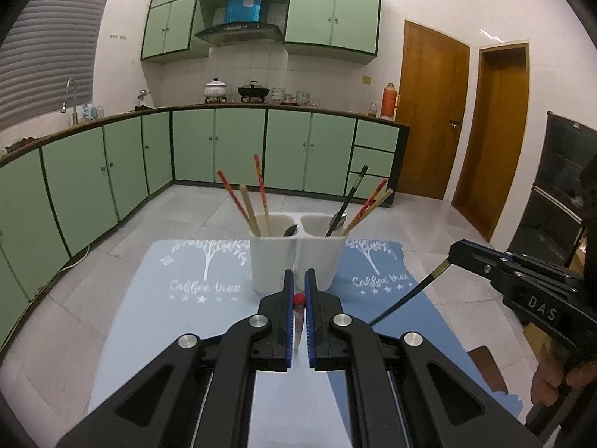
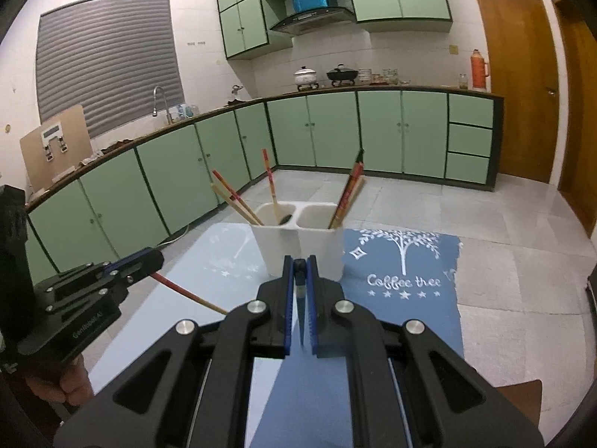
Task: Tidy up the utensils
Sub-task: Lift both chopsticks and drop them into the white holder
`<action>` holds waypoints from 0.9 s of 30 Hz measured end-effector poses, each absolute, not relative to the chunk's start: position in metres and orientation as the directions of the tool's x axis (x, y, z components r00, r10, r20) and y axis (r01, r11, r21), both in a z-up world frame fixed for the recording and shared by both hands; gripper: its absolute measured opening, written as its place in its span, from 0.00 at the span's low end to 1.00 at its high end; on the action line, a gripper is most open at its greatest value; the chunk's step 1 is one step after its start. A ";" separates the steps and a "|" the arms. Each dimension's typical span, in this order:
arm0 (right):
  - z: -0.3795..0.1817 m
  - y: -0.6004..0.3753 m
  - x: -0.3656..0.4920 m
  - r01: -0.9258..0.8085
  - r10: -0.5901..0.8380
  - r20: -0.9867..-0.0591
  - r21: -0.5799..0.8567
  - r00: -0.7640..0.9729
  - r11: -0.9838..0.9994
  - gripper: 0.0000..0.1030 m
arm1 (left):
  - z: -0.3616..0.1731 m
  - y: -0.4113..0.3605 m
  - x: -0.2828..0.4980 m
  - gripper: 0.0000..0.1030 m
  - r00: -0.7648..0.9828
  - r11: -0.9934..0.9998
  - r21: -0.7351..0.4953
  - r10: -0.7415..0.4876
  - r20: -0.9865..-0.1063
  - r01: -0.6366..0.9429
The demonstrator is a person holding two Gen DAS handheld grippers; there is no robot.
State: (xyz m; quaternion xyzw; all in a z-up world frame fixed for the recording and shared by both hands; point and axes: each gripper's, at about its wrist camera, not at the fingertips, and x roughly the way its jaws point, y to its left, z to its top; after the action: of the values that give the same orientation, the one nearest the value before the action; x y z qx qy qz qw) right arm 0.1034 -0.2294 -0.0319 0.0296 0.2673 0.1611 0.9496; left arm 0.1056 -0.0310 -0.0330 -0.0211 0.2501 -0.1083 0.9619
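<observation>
A white two-compartment utensil holder (image 1: 294,257) (image 2: 302,246) stands on the mat ahead of both grippers. Several red, tan and black chopsticks and a dark spoon lean in its two cups. My left gripper (image 1: 298,276) is shut on a red-tipped chopstick (image 1: 299,300), seen end-on between the blue pads. In the right wrist view that chopstick (image 2: 186,292) slants down from the left gripper (image 2: 158,261). My right gripper (image 2: 299,261) is shut on a black chopstick (image 2: 300,298), which slants down-left (image 1: 403,300) from the right gripper (image 1: 453,252) in the left wrist view. Both grippers hover short of the holder.
Two blue "Coffee tree" mats (image 1: 186,272) (image 2: 403,280) cover the tabletop. A hand (image 1: 548,384) (image 2: 71,380) grips each handle. Beyond the table lie a tiled floor, green cabinets (image 1: 238,149), wooden doors (image 1: 429,112) and a dark cabinet (image 1: 559,194) at far right.
</observation>
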 end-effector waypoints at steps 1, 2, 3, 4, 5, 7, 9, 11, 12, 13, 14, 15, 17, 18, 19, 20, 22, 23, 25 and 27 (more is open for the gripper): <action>-0.028 -0.228 0.105 -0.300 0.329 -0.497 0.141 0.803 0.944 0.06 | -0.031 -0.031 0.107 0.05 0.852 0.975 -0.096 -0.223 -0.473 0.201; -0.025 -0.228 0.107 -0.307 0.335 -0.496 0.140 0.801 0.941 0.06 | -0.028 -0.031 0.108 0.05 0.853 0.974 -0.098 -0.227 -0.469 0.205; -0.021 -0.227 0.109 -0.316 0.341 -0.494 0.138 0.800 0.939 0.06 | -0.025 -0.031 0.109 0.05 0.855 0.973 -0.100 -0.232 -0.465 0.209; -0.015 -0.226 0.112 -0.329 0.352 -0.492 0.136 0.796 0.935 0.06 | -0.021 -0.032 0.110 0.05 0.856 0.971 -0.104 -0.239 -0.459 0.215; -0.010 -0.226 0.114 -0.337 0.359 -0.491 0.137 0.794 0.932 0.06 | -0.017 -0.032 0.111 0.05 0.856 0.969 -0.108 -0.246 -0.454 0.221; 0.002 -0.227 0.118 -0.359 0.380 -0.482 0.141 0.789 0.923 0.05 | -0.008 -0.031 0.113 0.05 0.861 0.967 -0.112 -0.256 -0.439 0.230; 0.017 -0.228 0.123 -0.378 0.399 -0.466 0.141 0.790 0.915 0.05 | 0.002 -0.030 0.115 0.05 0.869 0.965 -0.111 -0.263 -0.420 0.238; 0.031 -0.228 0.128 -0.392 0.410 -0.450 0.138 0.793 0.910 0.05 | 0.014 -0.027 0.117 0.05 0.876 0.963 -0.114 -0.271 -0.398 0.246; 0.039 -0.229 0.132 -0.400 0.417 -0.440 0.136 0.796 0.906 0.05 | 0.021 -0.026 0.119 0.05 0.881 0.961 -0.115 -0.277 -0.385 0.252; 0.045 -0.229 0.136 -0.404 0.421 -0.430 0.135 0.798 0.905 0.05 | 0.027 -0.026 0.120 0.05 0.885 0.960 -0.113 -0.279 -0.372 0.255; 0.052 -0.229 0.139 -0.409 0.425 -0.420 0.134 0.802 0.903 0.05 | 0.033 -0.026 0.121 0.05 0.891 0.960 -0.108 -0.280 -0.358 0.258; 0.059 -0.229 0.143 -0.413 0.429 -0.408 0.131 0.806 0.901 0.05 | 0.042 -0.025 0.122 0.05 0.899 0.960 -0.101 -0.280 -0.337 0.261; 0.076 -0.227 0.153 -0.413 0.424 -0.380 0.112 0.822 0.904 0.05 | 0.055 -0.024 0.126 0.05 0.911 0.961 -0.089 -0.278 -0.305 0.263; 0.081 -0.227 0.158 -0.411 0.420 -0.371 0.106 0.828 0.905 0.06 | 0.062 -0.024 0.130 0.05 0.917 0.961 -0.084 -0.276 -0.289 0.262; 0.088 -0.226 0.164 -0.410 0.417 -0.357 0.101 0.836 0.907 0.06 | 0.067 -0.024 0.133 0.05 0.921 0.962 -0.081 -0.274 -0.278 0.261; 0.095 -0.225 0.171 -0.410 0.417 -0.346 0.098 0.840 0.907 0.05 | 0.073 -0.024 0.137 0.05 0.926 0.962 -0.078 -0.271 -0.264 0.260; 0.102 -0.223 0.184 -0.407 0.414 -0.331 0.092 0.848 0.909 0.05 | 0.083 -0.024 0.145 0.05 0.934 0.965 -0.071 -0.264 -0.241 0.254; 0.105 -0.223 0.190 -0.404 0.409 -0.323 0.087 0.853 0.911 0.05 | 0.086 -0.023 0.150 0.05 0.938 0.966 -0.069 -0.259 -0.232 0.250; 0.108 -0.222 0.203 -0.397 0.401 -0.312 0.080 0.861 0.914 0.05 | 0.091 -0.024 0.162 0.05 0.940 0.967 -0.064 -0.256 -0.224 0.248; 0.108 -0.221 0.215 -0.391 0.394 -0.306 0.076 0.866 0.917 0.05 | 0.092 -0.026 0.173 0.05 0.941 0.968 -0.055 -0.252 -0.226 0.246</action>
State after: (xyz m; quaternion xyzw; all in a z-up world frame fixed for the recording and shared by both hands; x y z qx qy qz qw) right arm 0.2149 -0.2205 0.1082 0.0058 0.1597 0.2032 0.9660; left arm 0.1730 -0.0256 0.0920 -0.0131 0.1165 -0.1263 0.9850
